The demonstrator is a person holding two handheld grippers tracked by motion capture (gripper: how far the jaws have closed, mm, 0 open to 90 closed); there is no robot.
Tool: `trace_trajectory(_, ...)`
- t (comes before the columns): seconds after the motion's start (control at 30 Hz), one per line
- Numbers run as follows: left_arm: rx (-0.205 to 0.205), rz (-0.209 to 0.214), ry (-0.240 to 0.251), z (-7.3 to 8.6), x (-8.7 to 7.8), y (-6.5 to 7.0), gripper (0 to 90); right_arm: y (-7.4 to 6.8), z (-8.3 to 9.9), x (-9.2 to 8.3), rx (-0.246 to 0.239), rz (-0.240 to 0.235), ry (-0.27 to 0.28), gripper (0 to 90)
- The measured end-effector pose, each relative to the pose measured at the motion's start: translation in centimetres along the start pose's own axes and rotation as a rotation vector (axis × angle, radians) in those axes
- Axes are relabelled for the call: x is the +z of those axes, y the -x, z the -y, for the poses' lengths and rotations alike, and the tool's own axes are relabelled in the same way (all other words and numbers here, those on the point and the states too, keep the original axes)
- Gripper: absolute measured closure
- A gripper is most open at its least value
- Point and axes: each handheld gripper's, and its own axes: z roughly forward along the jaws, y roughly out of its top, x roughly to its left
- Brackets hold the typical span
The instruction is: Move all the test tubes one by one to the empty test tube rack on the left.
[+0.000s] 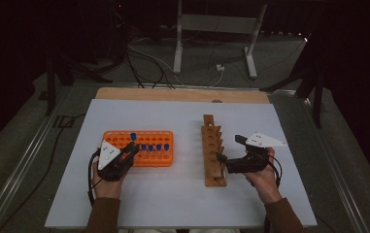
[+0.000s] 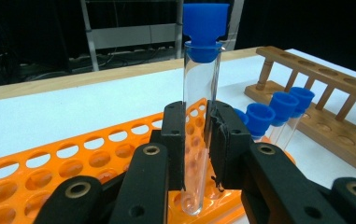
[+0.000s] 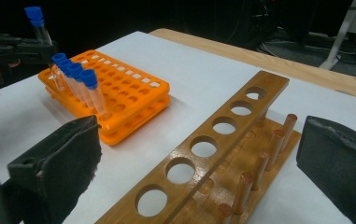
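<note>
My left gripper (image 2: 196,154) clamps a tube (image 2: 201,126) above the orange rack (image 2: 49,168); my right gripper (image 3: 199,163) gapes empty beside the wooden rack (image 3: 222,140).

This is looking like a lab bench set up in a dark recording room. An orange tube rack (image 1: 139,148) holding blue-capped test tubes (image 3: 80,81) is sitting at the left of a white table (image 1: 173,204), and a wooden test-tube rack (image 1: 213,150) is standing to its right. On the far floor, cables (image 1: 148,63) are trailing past a metal stand (image 1: 216,29), and darkness is surrounding everything.
</note>
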Motion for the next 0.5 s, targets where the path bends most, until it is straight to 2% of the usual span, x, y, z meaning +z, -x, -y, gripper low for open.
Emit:
trace_trajectory(0.37,-0.010,-0.006,-0.007,0.6,0.9,-0.1,77.9,0.0,0.1,0.1,0.001,0.000,-0.003,0.0)
trace_trajectory(0.5,-0.013,-0.011,-0.023,1.1,1.3,-0.1,77.9,-0.1,0.2,0.2,0.000,-0.003,-0.007,0.0)
